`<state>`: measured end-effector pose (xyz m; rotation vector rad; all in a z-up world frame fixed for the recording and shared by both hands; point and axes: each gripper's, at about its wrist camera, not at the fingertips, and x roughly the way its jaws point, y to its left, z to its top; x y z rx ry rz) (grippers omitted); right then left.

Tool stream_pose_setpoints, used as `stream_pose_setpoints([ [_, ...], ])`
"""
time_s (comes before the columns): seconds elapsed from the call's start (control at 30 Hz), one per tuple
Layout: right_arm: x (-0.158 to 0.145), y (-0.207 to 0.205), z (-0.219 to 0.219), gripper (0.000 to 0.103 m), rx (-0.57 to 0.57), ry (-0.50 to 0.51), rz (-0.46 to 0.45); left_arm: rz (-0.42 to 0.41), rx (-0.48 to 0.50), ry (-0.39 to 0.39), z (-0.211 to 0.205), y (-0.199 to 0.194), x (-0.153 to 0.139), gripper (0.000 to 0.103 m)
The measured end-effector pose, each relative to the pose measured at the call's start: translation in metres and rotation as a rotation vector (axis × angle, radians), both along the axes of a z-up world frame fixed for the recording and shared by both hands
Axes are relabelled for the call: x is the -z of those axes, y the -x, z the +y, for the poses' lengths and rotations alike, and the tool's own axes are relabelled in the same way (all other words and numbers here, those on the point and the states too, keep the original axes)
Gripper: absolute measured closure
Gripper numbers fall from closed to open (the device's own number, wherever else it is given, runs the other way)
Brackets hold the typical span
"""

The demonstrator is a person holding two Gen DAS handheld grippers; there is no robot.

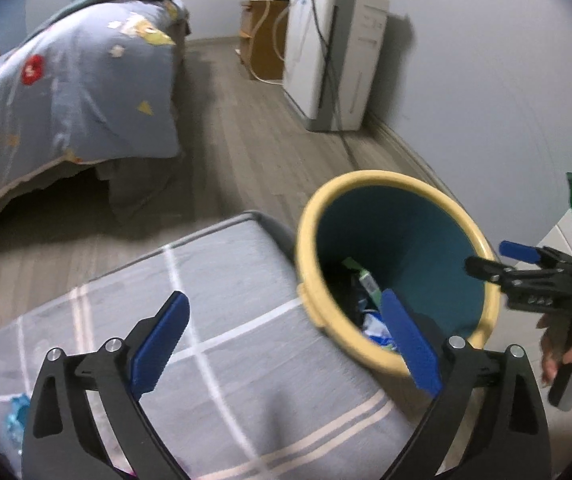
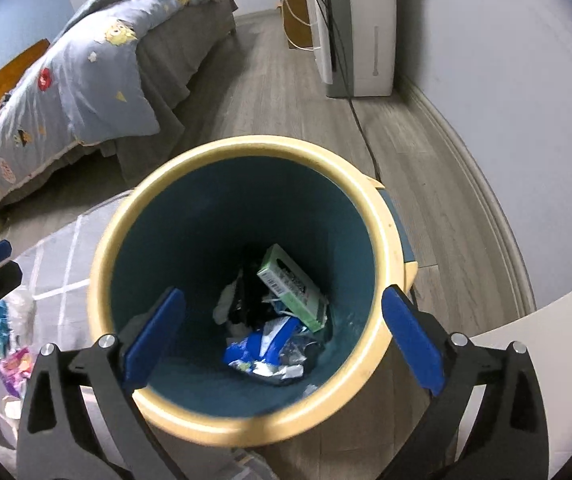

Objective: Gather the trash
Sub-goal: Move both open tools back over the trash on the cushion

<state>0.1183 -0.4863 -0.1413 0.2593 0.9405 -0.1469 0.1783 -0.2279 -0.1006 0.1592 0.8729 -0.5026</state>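
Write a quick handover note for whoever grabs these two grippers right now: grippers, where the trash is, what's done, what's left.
Left gripper: open, empty, over the grey checked mat.
Right gripper: open, empty, above the bin.
Done: green box, blue wrappers and other scraps lie at the bottom of the bin.
Left: wrappers on the mat beside the bin, pink and blue ones among them; pick them up and drop them in.
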Motion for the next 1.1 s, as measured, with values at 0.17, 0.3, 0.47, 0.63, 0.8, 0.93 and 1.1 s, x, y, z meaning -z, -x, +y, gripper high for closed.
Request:
stream_pose_setpoints([
  [0.17, -0.027, 0.009, 0.019, 0.006, -0.034, -0.007, -0.046, -0.01, -0.043, -0.002, 0.037, 0.014, -0.015, 0.007],
  [0.3, -0.046, 0.011, 0.039, 0.006, -0.076, -0.015, -0.082, -0.038, -0.072, -0.024, 0.076, 0.027, -0.038, 0.007],
  [0.47, -0.064, 0.01, 0.08, 0.006, -0.165, -0.018, -0.116, -0.088, -0.125, -0.043, 0.131, 0.044, -0.07, 0.006],
  [0.63, -0.072, 0.007, 0.127, 0.006, -0.259, -0.021, -0.125, -0.101, -0.227, -0.05, 0.192, 0.062, -0.086, 0.006],
  [0.8, -0.065, 0.009, 0.171, 0.006, -0.344, -0.017, -0.11, -0.085, -0.343, -0.015, 0.247, 0.085, -0.073, 0.006],
  [0.93, -0.052, 0.015, 0.202, 0.006, -0.389, -0.017, -0.092, -0.066, -0.393, -0.046, 0.274, 0.092, -0.059, 0.006],
  [1.1, -0.033, 0.022, 0.241, 0.006, -0.458, -0.001, -0.062, -0.048, -0.427, -0.025, 0.302, 0.1, -0.049, 0.006],
])
